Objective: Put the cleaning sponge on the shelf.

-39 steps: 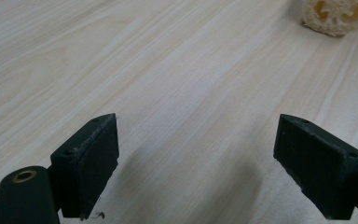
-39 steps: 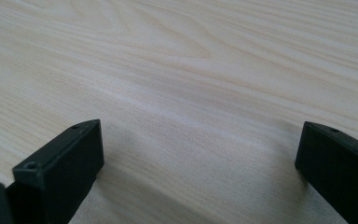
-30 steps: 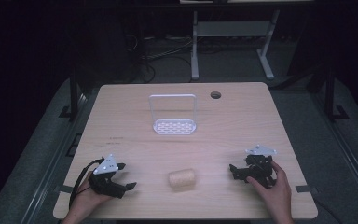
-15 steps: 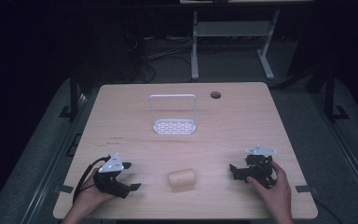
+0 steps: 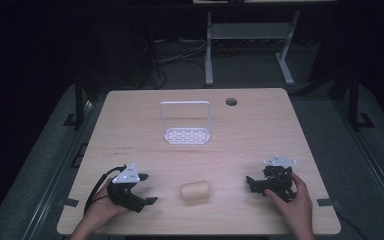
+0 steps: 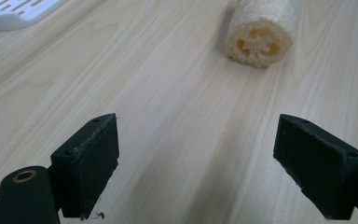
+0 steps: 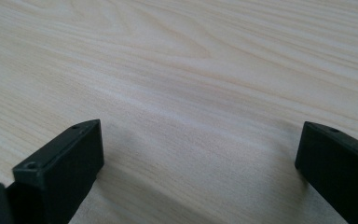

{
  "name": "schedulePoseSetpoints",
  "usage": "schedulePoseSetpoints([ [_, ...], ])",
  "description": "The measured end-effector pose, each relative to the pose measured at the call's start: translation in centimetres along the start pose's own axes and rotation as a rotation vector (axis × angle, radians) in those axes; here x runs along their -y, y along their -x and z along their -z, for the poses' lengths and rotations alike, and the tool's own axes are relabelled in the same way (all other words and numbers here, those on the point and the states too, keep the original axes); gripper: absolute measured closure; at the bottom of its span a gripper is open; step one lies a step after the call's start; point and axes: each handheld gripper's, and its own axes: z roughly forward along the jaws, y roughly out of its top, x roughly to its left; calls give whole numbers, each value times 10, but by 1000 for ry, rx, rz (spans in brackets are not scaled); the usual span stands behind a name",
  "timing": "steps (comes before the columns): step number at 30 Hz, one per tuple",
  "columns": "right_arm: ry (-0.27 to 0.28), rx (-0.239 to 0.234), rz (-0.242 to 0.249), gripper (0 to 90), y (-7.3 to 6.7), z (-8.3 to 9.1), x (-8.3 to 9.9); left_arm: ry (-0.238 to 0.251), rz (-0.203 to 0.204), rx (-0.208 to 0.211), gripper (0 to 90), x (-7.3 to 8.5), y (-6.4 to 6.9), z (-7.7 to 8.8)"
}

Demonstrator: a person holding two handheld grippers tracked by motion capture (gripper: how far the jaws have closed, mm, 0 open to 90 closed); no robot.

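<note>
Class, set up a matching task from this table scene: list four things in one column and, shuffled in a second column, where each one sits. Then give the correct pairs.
Things:
1. loofah piece
2. white rack
3. left gripper
4. right gripper

Places:
A. near edge, right of the loofah
B. middle of the table, farther back
C. near edge, left of the loofah
D. between the two grippers

Pairs: 1-D, 2-B, 3-C, 4-A

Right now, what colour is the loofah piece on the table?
Pale cream, yellower in its holey core; the loofah piece shows best in the left gripper view.
</note>
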Motion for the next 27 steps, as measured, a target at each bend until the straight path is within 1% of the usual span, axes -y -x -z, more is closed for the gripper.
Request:
schedulePoseSetpoints([
  [6, 2, -1, -1, 6, 0, 0, 0, 1, -21, 16, 138, -7, 2, -4],
  [12, 3, -1, -1, 5, 0, 0, 0, 6, -33, 26, 138, -15, 4, -7],
  [13, 3, -1, -1, 6, 0, 0, 0, 7, -43, 30, 138, -19, 5, -8],
  [16, 3, -1, -1, 6, 0, 0, 0, 13, -48, 38, 138, -23, 5, -11],
  [17, 2, -1, -1, 6, 0, 0, 0, 13, -48, 37, 138, -24, 6, -12],
  [18, 3, -1, -1, 5, 0, 0, 0, 10, -58, 40, 137, -25, 6, -12],
  [20, 2, -1, -1, 5, 0, 0, 0, 14, -56, 41, 137, -26, 7, -13],
  [21, 2, -1, -1, 6, 0, 0, 0, 16, -63, 42, 137, -28, 8, -14],
  [27, 1, -1, 0, 5, 0, 0, 0, 25, -73, 46, 137, -35, 9, -16],
])
